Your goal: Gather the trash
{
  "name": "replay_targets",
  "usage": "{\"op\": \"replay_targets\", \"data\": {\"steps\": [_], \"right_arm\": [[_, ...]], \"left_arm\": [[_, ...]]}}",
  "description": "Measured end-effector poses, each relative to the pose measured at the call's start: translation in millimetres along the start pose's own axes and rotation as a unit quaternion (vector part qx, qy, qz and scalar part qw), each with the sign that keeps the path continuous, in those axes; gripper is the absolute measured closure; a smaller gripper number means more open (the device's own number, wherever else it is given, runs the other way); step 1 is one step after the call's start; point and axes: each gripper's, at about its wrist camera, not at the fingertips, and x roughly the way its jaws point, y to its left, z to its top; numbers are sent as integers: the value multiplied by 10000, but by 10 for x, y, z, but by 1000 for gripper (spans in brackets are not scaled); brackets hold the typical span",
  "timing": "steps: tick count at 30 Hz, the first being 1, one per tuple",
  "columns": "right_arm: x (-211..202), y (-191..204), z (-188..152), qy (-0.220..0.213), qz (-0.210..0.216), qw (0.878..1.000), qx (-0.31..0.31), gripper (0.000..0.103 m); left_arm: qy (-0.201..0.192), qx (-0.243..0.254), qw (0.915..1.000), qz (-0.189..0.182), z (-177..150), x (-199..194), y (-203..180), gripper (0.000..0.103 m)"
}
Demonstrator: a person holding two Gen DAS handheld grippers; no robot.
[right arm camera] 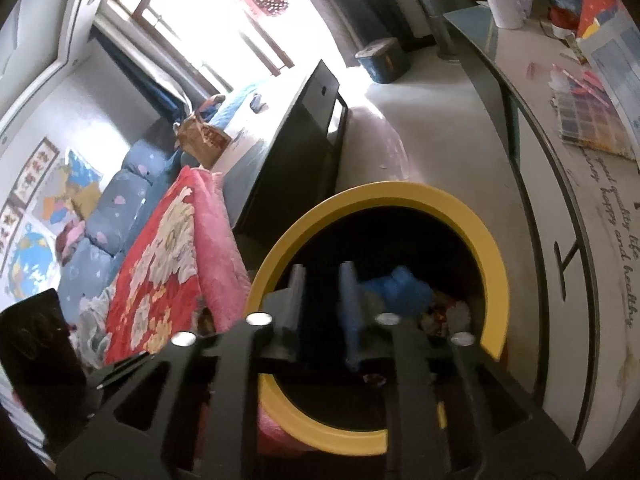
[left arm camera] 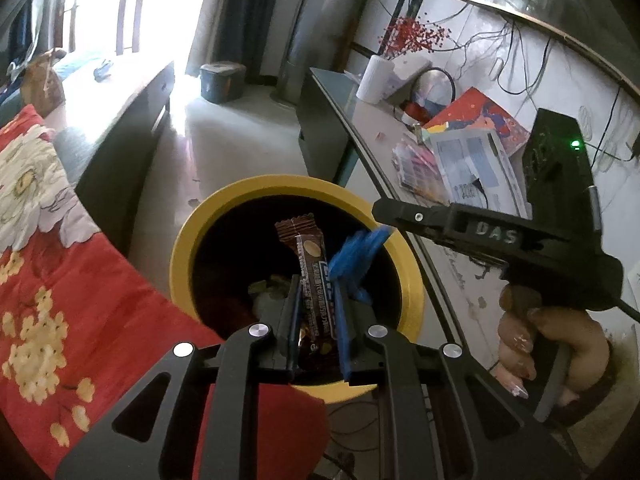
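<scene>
The left claw is clamped on a long brown foil snack wrapper, its long axis pointing into the yellow-rimmed round bin directly below; the right claw stands apart, empty, over the same bin.

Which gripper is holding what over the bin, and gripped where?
Left gripper pinches a brown snack wrapper by its lower half, top end sticking up over the yellow bin. Right gripper holds nothing; blue crumpled trash lies beyond it.

Bin on floor between bed at left and desk at right, wrapper over bin
</scene>
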Motion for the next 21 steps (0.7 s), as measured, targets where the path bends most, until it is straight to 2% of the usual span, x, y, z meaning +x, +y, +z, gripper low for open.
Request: {"op": "replay_targets", "data": {"steps": [2,3,5,9,10,11,12,13,14,16,21], "right_arm": [[-40,-21,-2,-42,-22,10000,21,71],[-60,-29,-2,-58,-28,10000,27,68],[-111,-47,-16,-64,-5,10000,39,56],[-207,-58,-58,-150,-112,9998,23,44],[-248,-65,-68,-183,-189,9997,-5,39],[-280,-56,-85,-220,-229,9995,-25,34],[-322,-45,-104,-265,-266,9993,-41,31],[-361,-32,-121,-304,-323,9990,-51,24],[-391,-8,-135,-350,-385,9986,-75,19],[-474,71,-197,-482,-552,9971,-201,15],[-636,339,-318,-816,-767,9916,-647,11]], "left_arm": [[4,36,10000,44,27,38,-12,84],[-4,57,9999,93,37,46,-18,81],[-33,90,9998,157,55,49,-35,59],[-127,104,9994,320,78,-8,-36,34],[-156,100,9991,375,80,-33,-24,24],[-191,85,9989,425,79,-67,-9,20],[-216,75,9988,441,78,-99,6,20],[-245,61,9986,471,76,-139,22,17],[-277,45,9983,517,74,-175,34,11],[-365,11,9974,618,56,-273,65,7],[-652,-81,9937,909,-44,-602,186,7]]}}
